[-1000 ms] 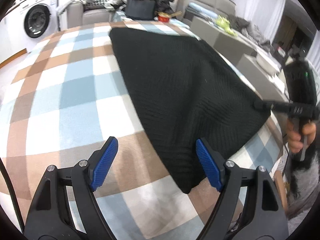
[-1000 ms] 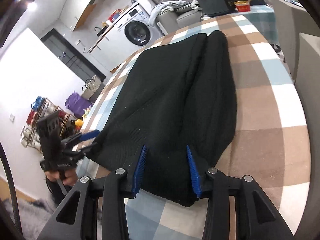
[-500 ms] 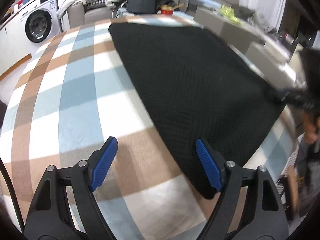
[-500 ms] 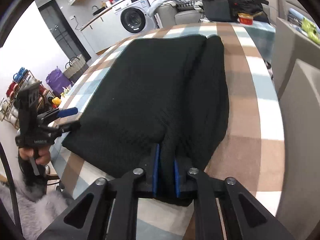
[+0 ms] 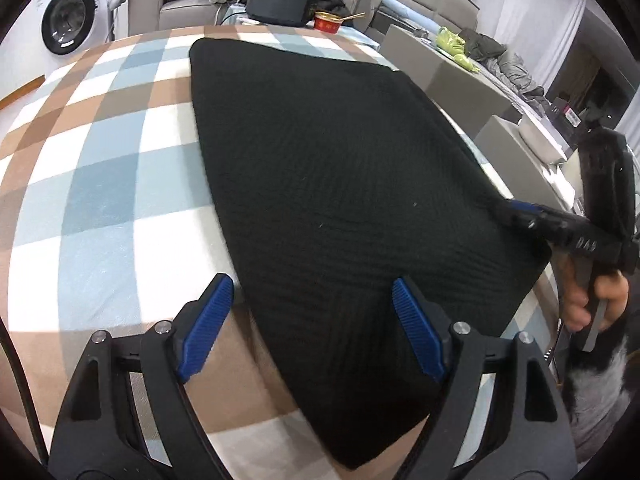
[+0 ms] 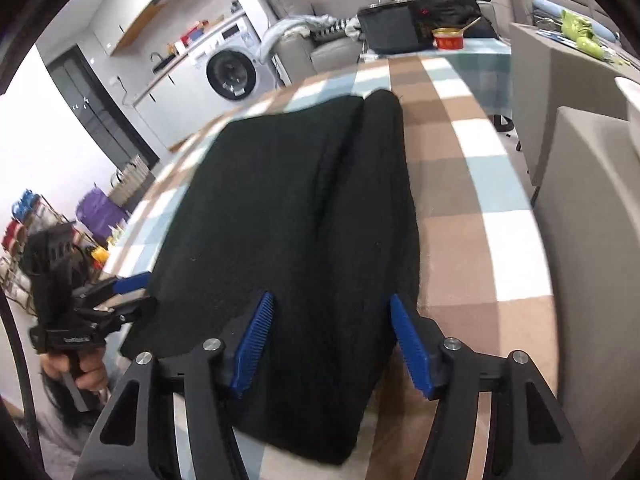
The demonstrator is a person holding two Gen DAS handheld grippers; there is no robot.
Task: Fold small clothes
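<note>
A black knitted garment (image 5: 336, 184) lies flat on the checked tablecloth (image 5: 100, 168); it also shows in the right wrist view (image 6: 288, 216), with a lengthwise fold along its right side. My left gripper (image 5: 308, 328) is open, its blue pads straddling the garment's near left corner. My right gripper (image 6: 332, 344) is open, its jaws either side of the garment's near right corner. Each gripper shows in the other's view: the right one (image 5: 516, 212) at the garment's right edge, the left one (image 6: 132, 292) at its left corner.
A black pot (image 5: 280, 0) and a red bowl (image 5: 328, 22) stand beyond the table's far end. Grey chairs (image 6: 592, 208) stand close along the right side. A washing machine (image 6: 232, 68) and sofa are behind. The table's near edge is right below both grippers.
My right gripper was shut on the garment's near corner half a second ago and has opened. My left gripper has moved right, so the garment's corner now lies between its jaws.
</note>
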